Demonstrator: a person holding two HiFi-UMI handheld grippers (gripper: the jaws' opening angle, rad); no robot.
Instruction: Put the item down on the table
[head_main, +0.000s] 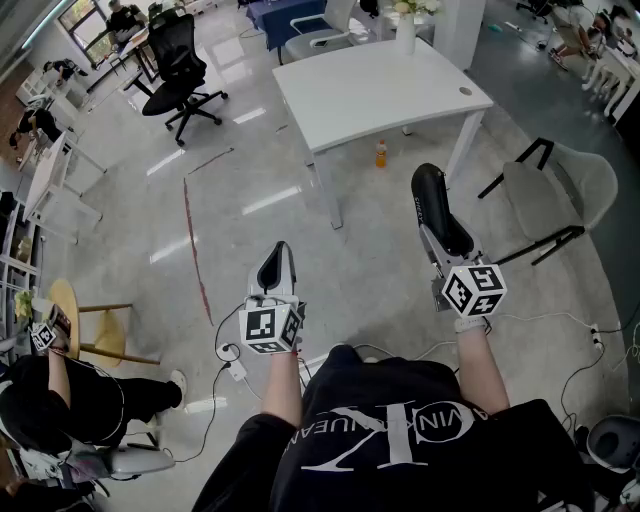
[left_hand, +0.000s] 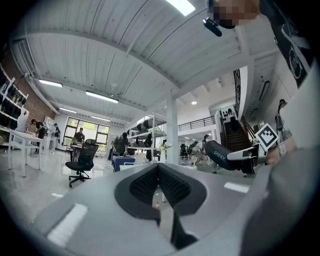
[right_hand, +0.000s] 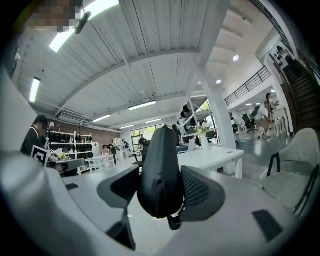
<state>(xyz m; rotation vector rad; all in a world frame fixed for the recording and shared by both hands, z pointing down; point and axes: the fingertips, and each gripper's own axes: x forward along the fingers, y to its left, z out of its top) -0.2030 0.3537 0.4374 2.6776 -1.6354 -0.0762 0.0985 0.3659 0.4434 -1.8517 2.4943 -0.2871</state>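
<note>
A long black zippered case (head_main: 432, 200) is clamped in my right gripper (head_main: 447, 245), held in the air over the floor in front of the white table (head_main: 370, 90). In the right gripper view the case (right_hand: 160, 170) stands upright between the two pads, and my right gripper (right_hand: 161, 189) is shut on it, with the table (right_hand: 212, 157) beyond. My left gripper (head_main: 276, 268) hangs lower and to the left, shut with nothing in it; its pads meet in the left gripper view (left_hand: 158, 169). The case (left_hand: 231, 156) also shows there at the right.
An orange bottle (head_main: 380, 152) stands on the floor under the table, and a white vase (head_main: 405, 30) sits on its far edge. A black office chair (head_main: 182, 70) is at the left, a white chair (head_main: 565, 185) at the right, and a wooden stool (head_main: 85, 320) with a seated person (head_main: 60, 400) at the lower left. Cables (head_main: 235, 365) lie on the floor.
</note>
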